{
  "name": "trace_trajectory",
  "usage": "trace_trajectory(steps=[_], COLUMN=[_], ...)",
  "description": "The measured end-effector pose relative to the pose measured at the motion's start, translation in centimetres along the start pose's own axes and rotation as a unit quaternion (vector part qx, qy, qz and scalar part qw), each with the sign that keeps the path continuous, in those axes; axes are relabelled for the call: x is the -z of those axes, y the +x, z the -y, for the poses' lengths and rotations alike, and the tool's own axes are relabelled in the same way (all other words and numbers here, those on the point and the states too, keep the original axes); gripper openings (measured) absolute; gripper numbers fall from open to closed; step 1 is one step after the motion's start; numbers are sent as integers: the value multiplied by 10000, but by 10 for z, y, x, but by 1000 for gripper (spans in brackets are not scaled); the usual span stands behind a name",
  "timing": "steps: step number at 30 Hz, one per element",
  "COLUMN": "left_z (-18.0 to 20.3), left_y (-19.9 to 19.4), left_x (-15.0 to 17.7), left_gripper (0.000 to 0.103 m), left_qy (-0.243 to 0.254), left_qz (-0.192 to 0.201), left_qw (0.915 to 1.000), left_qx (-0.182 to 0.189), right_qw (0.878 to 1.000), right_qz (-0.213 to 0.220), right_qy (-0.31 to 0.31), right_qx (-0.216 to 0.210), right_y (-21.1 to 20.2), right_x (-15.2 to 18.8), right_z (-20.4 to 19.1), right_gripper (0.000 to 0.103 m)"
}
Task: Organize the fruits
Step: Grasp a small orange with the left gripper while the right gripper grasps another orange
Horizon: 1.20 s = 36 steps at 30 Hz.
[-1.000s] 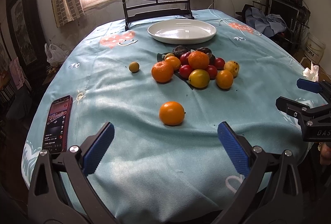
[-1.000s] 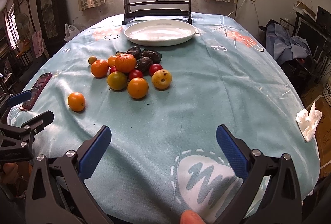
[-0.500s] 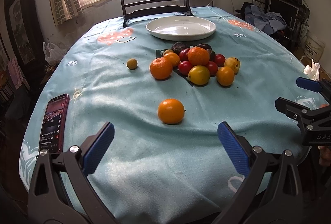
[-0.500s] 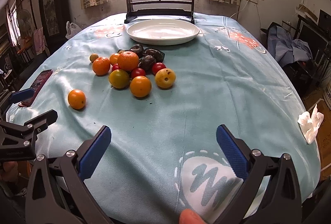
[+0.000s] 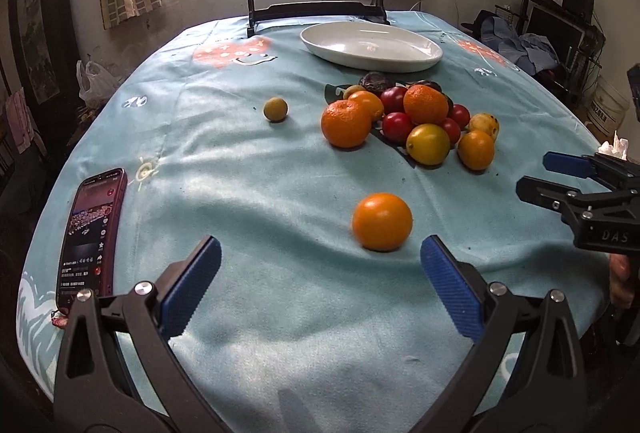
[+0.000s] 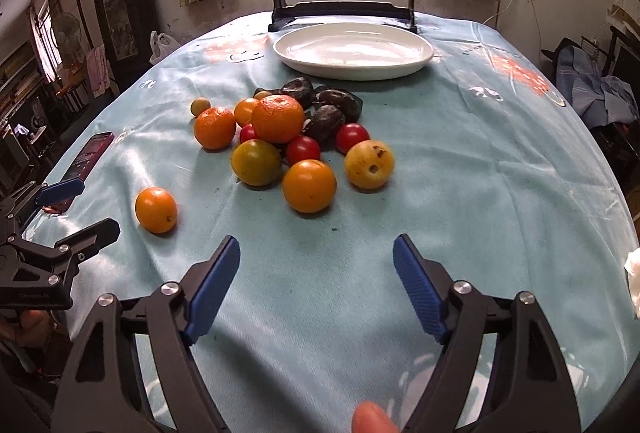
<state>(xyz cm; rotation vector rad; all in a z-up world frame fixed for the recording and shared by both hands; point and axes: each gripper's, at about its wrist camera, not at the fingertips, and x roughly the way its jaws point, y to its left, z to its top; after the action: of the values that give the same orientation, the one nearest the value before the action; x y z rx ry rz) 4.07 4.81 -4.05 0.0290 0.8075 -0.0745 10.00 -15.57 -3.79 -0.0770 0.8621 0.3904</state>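
Broadly, we work over a round table draped in a teal cloth, with a white plate standing bare at the far side, just beyond the fruit. Next in size, the heap of fruit sits mid-table: oranges, red tomato-like fruits, yellow ones and dark wrinkled ones, touching each other. One lone orange lies apart, nearest us, just ahead of the left gripper, whose jaws stand wide with nothing between them. Our right gripper is empty too, its jaws closing over bare cloth, short of the heap. A small yellow-green fruit sits alone to the left, and a phone lies near the table's edge.

We judge the lone orange light, firm and round, liable to roll on the cloth; we would pinch it across its widest middle, gently. The red fruits look softer and more easily bruised.
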Motion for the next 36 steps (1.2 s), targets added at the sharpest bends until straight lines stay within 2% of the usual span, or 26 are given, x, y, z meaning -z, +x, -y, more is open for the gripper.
trace_trajectory(steps=[1,5,6,10,15,18,21,25,31,33,34,36], left_z=[-1,-5,-6,-4,4,9,14,21,27,27,27,26], left_y=[3,16,19,25,32,35,41,50,54,55,55,57], left_x=[-1,-4,-6,-8,-13,-16,-17,-17,-19,-23,-27,-40], left_gripper=[101,100,99,92,83,81,72,54,50,47,41,41], left_qy=[-6,-22,-12,95,242,363,459,567,646,627,618,586], left_qz=[-33,-149,-157,-180,-286,-331,-469,-683,-790,-803,-800,-803], left_qw=[10000,9994,9992,9977,9957,9950,9938,9927,9922,9915,9912,9905], left_qx=[65,303,378,649,845,870,902,815,715,811,854,951], right_qw=[10000,9997,9995,9989,9983,9980,9978,9977,9972,9968,9967,9966], right_qz=[-30,-217,-262,-423,-498,-494,-468,-425,-272,-183,-131,2], right_qy=[-36,-30,-3,132,178,230,291,348,438,472,480,483], right_qx=[-36,-143,-149,-149,-250,-311,-357,-407,-540,-619,-641,-673], right_y=[7,31,37,53,61,60,56,49,35,29,27,23], right_x=[-4,-19,-22,-29,-34,-34,-31,-26,-25,-30,-34,-47], right_z=[-2,-2,-1,5,7,10,14,21,32,37,39,45], right_gripper=[77,63,63,58,40,39,39,39,39,39,39,39])
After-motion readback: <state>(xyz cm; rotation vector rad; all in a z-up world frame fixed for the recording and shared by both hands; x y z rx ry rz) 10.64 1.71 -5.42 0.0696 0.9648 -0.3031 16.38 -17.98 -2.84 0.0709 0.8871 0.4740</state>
